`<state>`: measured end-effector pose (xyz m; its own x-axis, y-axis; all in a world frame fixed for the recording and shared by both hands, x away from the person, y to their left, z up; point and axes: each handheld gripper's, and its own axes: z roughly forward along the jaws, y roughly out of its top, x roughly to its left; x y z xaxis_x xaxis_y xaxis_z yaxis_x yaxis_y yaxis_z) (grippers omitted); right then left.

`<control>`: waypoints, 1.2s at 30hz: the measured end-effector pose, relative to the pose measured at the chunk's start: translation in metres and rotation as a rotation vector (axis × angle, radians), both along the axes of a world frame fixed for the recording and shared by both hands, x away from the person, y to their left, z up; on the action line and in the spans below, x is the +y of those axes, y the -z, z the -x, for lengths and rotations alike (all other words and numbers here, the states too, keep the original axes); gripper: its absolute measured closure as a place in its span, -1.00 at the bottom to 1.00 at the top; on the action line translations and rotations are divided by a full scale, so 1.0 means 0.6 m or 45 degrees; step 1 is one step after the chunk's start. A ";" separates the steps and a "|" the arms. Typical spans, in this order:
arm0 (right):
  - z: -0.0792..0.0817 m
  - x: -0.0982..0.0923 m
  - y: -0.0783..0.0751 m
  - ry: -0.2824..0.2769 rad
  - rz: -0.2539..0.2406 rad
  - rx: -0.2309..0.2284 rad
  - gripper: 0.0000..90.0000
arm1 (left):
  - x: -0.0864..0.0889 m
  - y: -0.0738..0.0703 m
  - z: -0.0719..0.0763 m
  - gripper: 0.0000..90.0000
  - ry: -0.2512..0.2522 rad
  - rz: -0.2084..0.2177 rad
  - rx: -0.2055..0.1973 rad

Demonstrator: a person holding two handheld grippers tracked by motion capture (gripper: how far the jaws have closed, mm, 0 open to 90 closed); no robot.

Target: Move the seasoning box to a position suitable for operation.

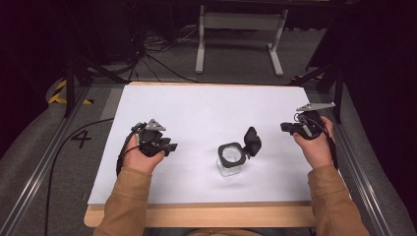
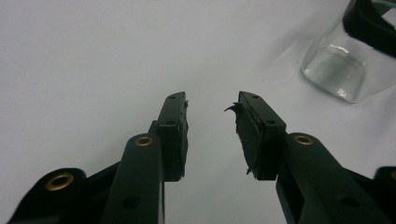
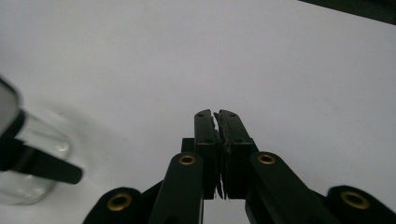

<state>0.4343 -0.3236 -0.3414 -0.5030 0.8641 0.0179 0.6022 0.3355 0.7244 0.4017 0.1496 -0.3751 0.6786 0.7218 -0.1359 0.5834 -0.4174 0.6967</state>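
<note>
Glass jar (image 1: pixel 230 165) stands upright on the white table (image 1: pixel 206 105), near its front edge, black hinged lid (image 1: pixel 252 141) flipped open. My left gripper (image 1: pixel 172 146) rests left of it, jaws apart, empty. My right gripper (image 1: pixel 285 127) sits well right, jaws closed together.

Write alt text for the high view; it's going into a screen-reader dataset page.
A person's two hands each hold a black gripper, left gripper and right gripper, either side of a clear glass jar with its black hinged lid open, on a white table.
</note>
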 end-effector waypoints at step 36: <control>0.076 0.070 -0.031 -0.348 -0.206 -0.106 1.00 | -0.157 0.024 0.022 0.99 0.362 0.123 -0.042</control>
<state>0.3886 -0.2816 -0.3225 -0.7213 0.6864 0.0929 0.4424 0.3533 0.8243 0.3883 0.0553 -0.3892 0.8567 0.4873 -0.1691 0.4293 -0.4918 0.7576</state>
